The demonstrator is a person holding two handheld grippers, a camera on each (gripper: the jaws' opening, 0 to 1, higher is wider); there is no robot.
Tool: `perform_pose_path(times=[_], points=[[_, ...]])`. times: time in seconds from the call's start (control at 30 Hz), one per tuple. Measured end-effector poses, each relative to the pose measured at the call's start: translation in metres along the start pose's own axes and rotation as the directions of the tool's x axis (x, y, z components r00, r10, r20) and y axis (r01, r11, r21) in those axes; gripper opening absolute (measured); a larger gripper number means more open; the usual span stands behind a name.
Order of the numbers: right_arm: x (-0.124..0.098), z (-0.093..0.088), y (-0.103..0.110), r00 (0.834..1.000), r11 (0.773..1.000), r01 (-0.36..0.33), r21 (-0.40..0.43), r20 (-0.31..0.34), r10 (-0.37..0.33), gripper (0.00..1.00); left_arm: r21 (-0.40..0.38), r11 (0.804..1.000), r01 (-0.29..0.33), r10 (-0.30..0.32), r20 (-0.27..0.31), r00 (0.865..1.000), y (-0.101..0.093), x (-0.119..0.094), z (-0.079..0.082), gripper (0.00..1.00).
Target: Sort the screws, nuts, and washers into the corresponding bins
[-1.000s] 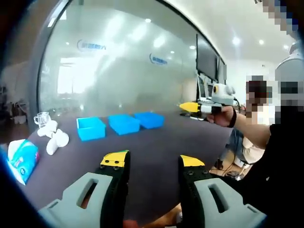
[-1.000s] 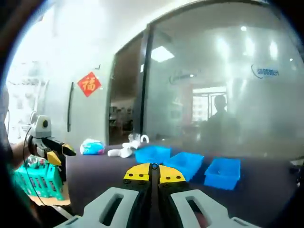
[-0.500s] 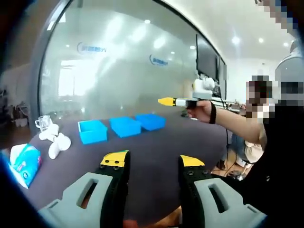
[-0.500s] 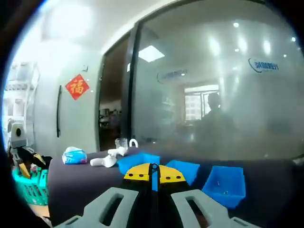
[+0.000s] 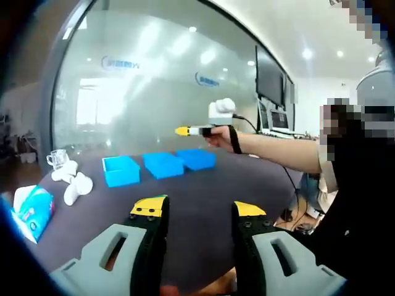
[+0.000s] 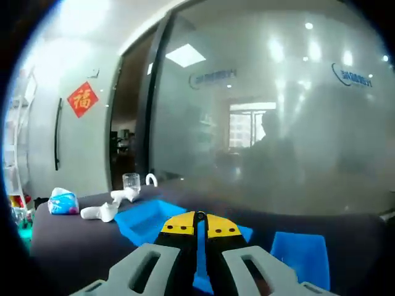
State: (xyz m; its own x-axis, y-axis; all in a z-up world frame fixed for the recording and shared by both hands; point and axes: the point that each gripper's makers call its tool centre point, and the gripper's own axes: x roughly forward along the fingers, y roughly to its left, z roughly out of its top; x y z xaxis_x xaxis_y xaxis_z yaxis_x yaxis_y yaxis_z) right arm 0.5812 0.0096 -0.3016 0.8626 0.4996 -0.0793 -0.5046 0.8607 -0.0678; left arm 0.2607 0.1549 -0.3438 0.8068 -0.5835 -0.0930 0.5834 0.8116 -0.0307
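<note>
- Three blue bins in a row on a dark table (image 5: pixel 203 197), seen in the left gripper view: left bin (image 5: pixel 119 168), middle bin (image 5: pixel 162 164), right bin (image 5: pixel 196 158), close beside one another, in front of a frosted glass wall (image 5: pixel 154 86).
- Same bins up close in the right gripper view: one (image 6: pixel 145 217) left of the jaws, one (image 6: pixel 300 254) right of them, the third (image 6: pixel 241 233) mostly hidden behind the jaw tips.
- No screws, nuts or washers to be made out; bin contents too blurred to tell.
- Right gripper (image 5: pixel 182 131), held out in a hand (image 5: pixel 220 136), above the table over the right bin; in its own view (image 6: pixel 199 223) yellow-tipped jaws pressed together, nothing between them.
- Left gripper (image 5: pixel 196 208) low over the near table edge, jaws spread apart, empty.
- White lumps (image 5: pixel 72 184) and a clear cup (image 5: pixel 55 158) left of the bins; a blue-and-white packet (image 5: pixel 31 206) nearer the left edge.
- Red square sign (image 6: pixel 82 98) on the wall left of the glass, in the right gripper view.
- Monitors (image 5: pixel 270 77) behind the outstretched arm.
</note>
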Motion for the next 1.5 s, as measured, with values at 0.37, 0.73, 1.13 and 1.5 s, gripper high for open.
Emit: perform_pose_path(times=[0.37, 0.73, 1.13, 1.5], points=[[0.031, -0.016, -0.004, 0.998, 1.0, 0.012, 0.001, -0.061, -0.012, 0.02, -0.005, 1.0, -0.022, 0.022, 0.004, 1.0, 0.003, -0.009, 0.001, 0.38], [0.018, -0.018, 0.003, 0.998, 1.0, -0.016, -0.019, -0.058, 0.015, 0.21, -0.003, 0.999, -0.033, 0.033, 0.006, 0.999, 0.004, -0.01, 0.003, 0.38], [-0.056, -0.03, 0.034, 0.992, 0.992, -0.123, 0.012, -0.04, 0.123, 0.21, -0.003, 0.999, -0.038, 0.038, 0.012, 0.999, 0.007, -0.014, 0.004, 0.39], [-0.123, -0.043, 0.063, 0.974, 0.975, -0.221, 0.02, -0.04, 0.222, 0.21, 0.025, 0.995, -0.092, 0.092, -0.017, 0.996, 0.017, -0.016, -0.004, 0.4]])
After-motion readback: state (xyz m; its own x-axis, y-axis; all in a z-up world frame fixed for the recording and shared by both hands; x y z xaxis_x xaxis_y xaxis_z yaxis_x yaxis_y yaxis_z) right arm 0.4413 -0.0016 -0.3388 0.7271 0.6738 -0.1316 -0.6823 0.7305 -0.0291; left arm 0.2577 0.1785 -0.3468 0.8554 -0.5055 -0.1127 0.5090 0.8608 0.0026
